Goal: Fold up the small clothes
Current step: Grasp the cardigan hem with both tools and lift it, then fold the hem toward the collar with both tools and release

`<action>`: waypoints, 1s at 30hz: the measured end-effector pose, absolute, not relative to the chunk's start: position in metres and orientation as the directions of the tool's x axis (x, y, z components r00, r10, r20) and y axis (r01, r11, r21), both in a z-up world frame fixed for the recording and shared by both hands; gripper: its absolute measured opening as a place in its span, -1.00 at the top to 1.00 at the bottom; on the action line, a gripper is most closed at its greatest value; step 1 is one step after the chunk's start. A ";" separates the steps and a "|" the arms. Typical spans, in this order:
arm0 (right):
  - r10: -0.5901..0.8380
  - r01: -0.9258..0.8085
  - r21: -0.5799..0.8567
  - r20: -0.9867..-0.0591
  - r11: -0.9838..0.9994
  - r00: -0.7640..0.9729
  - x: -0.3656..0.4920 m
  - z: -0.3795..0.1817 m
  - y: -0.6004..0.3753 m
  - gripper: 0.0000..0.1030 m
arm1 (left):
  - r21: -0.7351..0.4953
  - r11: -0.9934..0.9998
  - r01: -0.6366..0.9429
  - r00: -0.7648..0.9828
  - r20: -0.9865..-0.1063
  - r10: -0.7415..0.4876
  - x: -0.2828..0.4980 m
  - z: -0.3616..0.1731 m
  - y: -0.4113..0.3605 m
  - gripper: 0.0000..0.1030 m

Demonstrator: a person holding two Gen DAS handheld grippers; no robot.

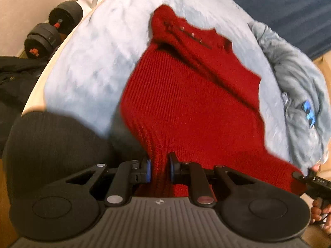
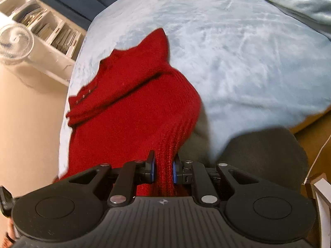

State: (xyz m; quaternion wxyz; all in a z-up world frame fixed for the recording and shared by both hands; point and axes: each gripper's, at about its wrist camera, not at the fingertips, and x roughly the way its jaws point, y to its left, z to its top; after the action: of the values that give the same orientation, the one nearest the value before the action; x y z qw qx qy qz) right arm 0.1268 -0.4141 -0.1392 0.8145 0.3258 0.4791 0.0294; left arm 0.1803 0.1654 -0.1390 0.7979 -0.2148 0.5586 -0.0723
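Note:
A red knitted sweater (image 1: pixel 186 95) lies stretched over a pale blue blanket (image 1: pixel 93 66), its neck end with a small row of buttons far from me. My left gripper (image 1: pixel 160 170) is shut on the sweater's ribbed hem, which bunches between the blue pads. In the right wrist view the same red sweater (image 2: pixel 132 111) runs up from my right gripper (image 2: pixel 163 170), shut on another bunch of the ribbed hem. The hem is lifted off the blanket (image 2: pixel 238 62) at both grips. The right gripper's tip (image 1: pixel 300 175) shows at the left view's right edge.
Two black dumbbells (image 1: pixel 51 31) lie on the floor left of the bed. A crumpled grey-blue cover (image 1: pixel 300 86) is heaped at the right. A white fan (image 2: pixel 14 43) and a shelf (image 2: pixel 47 29) stand beyond the bed's left side. A person's dark-clad knee (image 1: pixel 51 140) is near each gripper.

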 end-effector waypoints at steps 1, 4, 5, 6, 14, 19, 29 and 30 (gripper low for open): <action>0.361 0.271 0.566 -0.757 0.778 0.544 0.145 -0.134 -0.417 0.70 | -0.430 0.895 -0.123 0.376 -0.854 -0.359 0.195 -0.134 0.166 0.66; 0.353 0.272 0.575 -0.743 0.772 0.569 0.221 -0.115 -0.425 0.70 | -0.432 0.895 -0.113 0.428 -0.834 -0.348 0.266 -0.116 0.167 0.67; 0.339 0.272 0.570 -0.739 0.775 0.582 0.254 -0.109 -0.426 0.70 | -0.427 0.897 -0.115 0.445 -0.829 -0.338 0.290 -0.109 0.167 0.82; 0.317 0.285 0.563 -0.738 0.776 0.596 0.286 -0.107 -0.429 0.71 | -0.428 0.895 -0.129 0.472 -0.820 -0.324 0.326 -0.102 0.168 0.82; 0.122 0.457 0.532 -0.736 0.712 0.666 0.429 -0.154 -0.447 -0.37 | -0.343 0.870 -0.354 0.668 -0.744 -0.022 0.497 -0.090 0.175 -0.87; 0.158 0.413 0.558 -0.711 0.719 0.685 0.406 -0.210 -0.463 -0.40 | -0.334 0.917 -0.216 0.650 -0.750 -0.119 0.496 -0.128 0.163 -0.87; 0.171 0.351 0.527 -0.708 0.774 0.686 0.416 -0.245 -0.427 0.75 | -0.141 0.990 -0.030 0.569 -0.817 -0.099 0.492 -0.190 0.110 0.73; 0.154 0.326 0.526 -0.676 0.786 0.720 0.410 -0.233 -0.424 0.76 | -0.143 0.989 -0.033 0.597 -0.796 -0.095 0.487 -0.183 0.111 0.73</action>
State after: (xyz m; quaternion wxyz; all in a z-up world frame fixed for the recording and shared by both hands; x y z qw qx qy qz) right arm 0.4102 -0.4244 -0.2331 0.8692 0.3237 0.3706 -0.0493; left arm 0.4871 0.1113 -0.1834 0.8909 -0.0713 0.4483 -0.0174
